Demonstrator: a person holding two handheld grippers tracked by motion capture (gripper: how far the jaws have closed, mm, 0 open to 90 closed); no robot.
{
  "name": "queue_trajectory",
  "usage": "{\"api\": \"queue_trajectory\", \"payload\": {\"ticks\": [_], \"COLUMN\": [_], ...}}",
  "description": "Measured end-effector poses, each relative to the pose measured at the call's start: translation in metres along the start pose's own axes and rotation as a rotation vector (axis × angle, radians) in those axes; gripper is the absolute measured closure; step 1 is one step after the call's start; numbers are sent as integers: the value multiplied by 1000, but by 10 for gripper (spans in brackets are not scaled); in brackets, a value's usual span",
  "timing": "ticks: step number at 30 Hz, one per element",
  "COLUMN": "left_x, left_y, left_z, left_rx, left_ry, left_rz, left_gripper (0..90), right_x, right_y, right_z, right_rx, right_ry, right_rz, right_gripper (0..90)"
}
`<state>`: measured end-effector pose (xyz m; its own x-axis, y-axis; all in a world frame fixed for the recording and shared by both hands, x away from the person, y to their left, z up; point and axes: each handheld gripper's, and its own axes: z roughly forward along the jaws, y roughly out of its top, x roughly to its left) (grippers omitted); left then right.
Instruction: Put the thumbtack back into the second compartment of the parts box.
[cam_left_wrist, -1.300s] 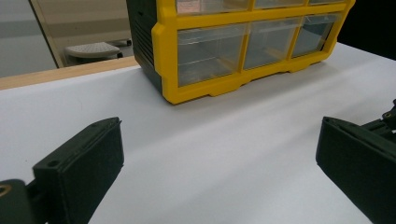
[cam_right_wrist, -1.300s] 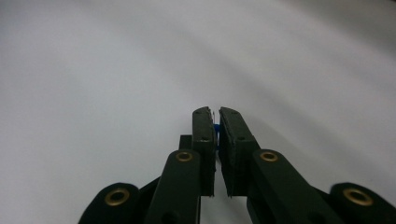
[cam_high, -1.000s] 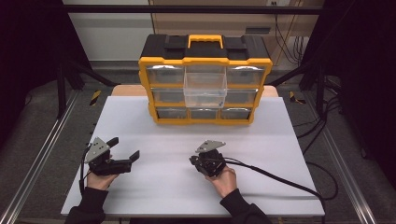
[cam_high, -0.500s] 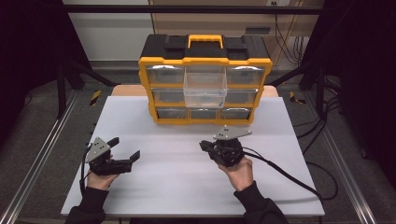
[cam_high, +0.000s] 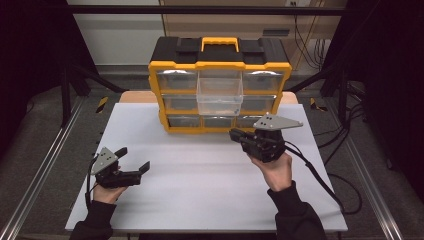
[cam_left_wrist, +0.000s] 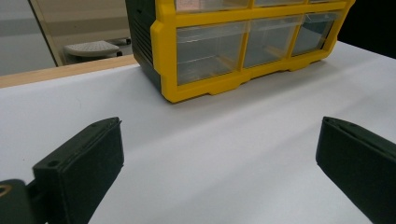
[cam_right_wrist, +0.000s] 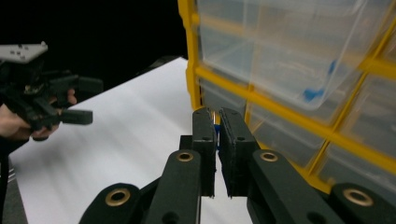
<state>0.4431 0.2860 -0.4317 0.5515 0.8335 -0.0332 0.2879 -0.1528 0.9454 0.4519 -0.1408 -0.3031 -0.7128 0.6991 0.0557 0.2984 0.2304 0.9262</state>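
While the left gripper (cam_high: 134, 169) lies still, jaws wide: right gripper (cam_high: 234, 135), jaws closed empty, now higher, nearer the organizer (cam_high: 220, 85).

Looks like a lab or test rig. White bench (cam_high: 200, 170) framed by black metal struts (cam_high: 70, 80) and aluminium rails (cam_high: 40, 175), set against dark surroundings. Yellow-and-black drawer organiser (cam_high: 220, 85) just beyond the right tongs (cam_high: 234, 135). Loose cables (cam_high: 345, 185) trailing over grey floor right of those tongs.

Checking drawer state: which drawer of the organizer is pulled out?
The top-row middle drawer: it juts forward of the yellow frame, while the other drawers sit flush.
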Motion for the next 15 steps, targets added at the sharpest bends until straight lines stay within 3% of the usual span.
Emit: {"api": "queue_trajectory", "payload": {"ticks": [9,15], "left_x": [0,0], "left_y": [0,0], "left_z": [0,0], "left_rx": [1,1], "left_ry": [-2,-3], "left_rz": [0,-2], "left_gripper": [5,5], "right_x": [-7,-11], "right_y": [36,59], "right_z": [-16,-18], "right_rx": [-77,-110], "right_ry": [-20,-40], "right_rz": [-2,-8], "right_gripper": [856,856]}}
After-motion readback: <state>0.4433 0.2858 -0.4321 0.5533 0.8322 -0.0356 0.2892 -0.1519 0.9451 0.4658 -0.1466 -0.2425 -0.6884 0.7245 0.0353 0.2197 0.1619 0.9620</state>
